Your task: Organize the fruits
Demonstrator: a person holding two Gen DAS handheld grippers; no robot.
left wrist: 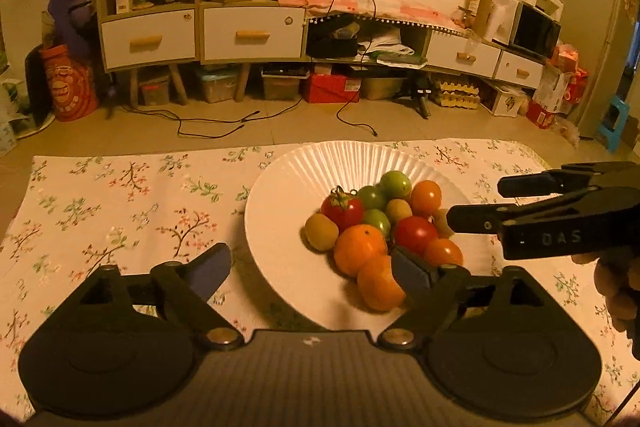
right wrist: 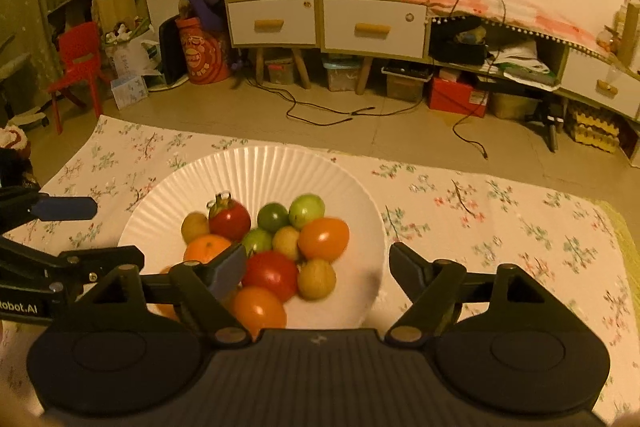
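A white ribbed plate (left wrist: 280,195) (right wrist: 256,171) on the floral cloth holds a pile of small fruits: red tomatoes (left wrist: 343,209) (right wrist: 272,273), green ones (left wrist: 395,183) (right wrist: 306,210), orange ones (left wrist: 359,249) (right wrist: 323,238) and yellowish ones (left wrist: 321,231) (right wrist: 316,278). My left gripper (left wrist: 316,269) is open and empty, its jaws straddling the plate's near left part. My right gripper (right wrist: 318,267) is open and empty over the plate's near right part; it shows in the left wrist view (left wrist: 476,201) beside the fruits. The left gripper shows at the left edge of the right wrist view (right wrist: 80,231).
The floral tablecloth (left wrist: 120,203) (right wrist: 500,219) covers the table. Beyond the far edge lie floor cables (left wrist: 224,123), a low cabinet with drawers (left wrist: 252,33) (right wrist: 372,27), boxes under it, and a red chair (right wrist: 78,67) at the left.
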